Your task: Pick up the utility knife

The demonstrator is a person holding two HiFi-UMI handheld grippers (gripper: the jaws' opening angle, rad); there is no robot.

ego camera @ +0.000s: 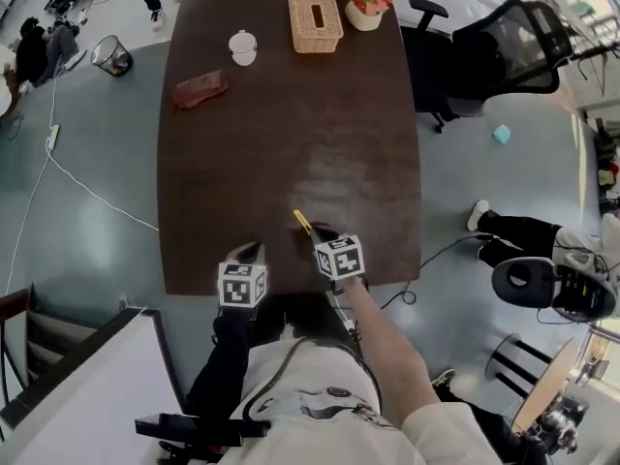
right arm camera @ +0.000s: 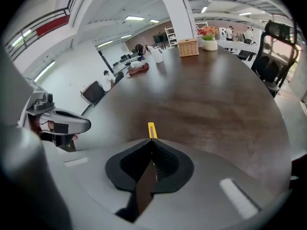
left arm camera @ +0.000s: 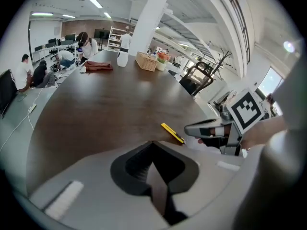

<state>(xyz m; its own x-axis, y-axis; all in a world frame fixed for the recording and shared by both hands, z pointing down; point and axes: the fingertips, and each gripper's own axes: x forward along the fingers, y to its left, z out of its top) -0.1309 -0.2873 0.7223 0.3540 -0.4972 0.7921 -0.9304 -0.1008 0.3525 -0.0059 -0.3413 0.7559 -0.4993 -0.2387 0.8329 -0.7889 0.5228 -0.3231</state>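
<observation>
The yellow utility knife (ego camera: 303, 224) lies flat on the dark brown table (ego camera: 291, 143), near its front edge. My right gripper (ego camera: 321, 233) is shut, with its tips over the knife's near end. In the right gripper view only the knife's far part (right arm camera: 152, 129) shows beyond the closed tips of my right gripper (right arm camera: 152, 141). In the left gripper view the whole knife (left arm camera: 172, 133) rests on the wood beside the right gripper (left arm camera: 188, 129). I see nothing between the jaws. My left gripper (ego camera: 254, 251) is shut and empty, a hand's width left of the knife.
At the table's far end stand a wicker basket (ego camera: 315, 13), a flower pot (ego camera: 366, 3) and a white cup (ego camera: 242, 46), with a reddish cloth (ego camera: 200, 89) to the left. An office chair (ego camera: 494, 51) stands at the right, a stool (ego camera: 528, 281) nearer.
</observation>
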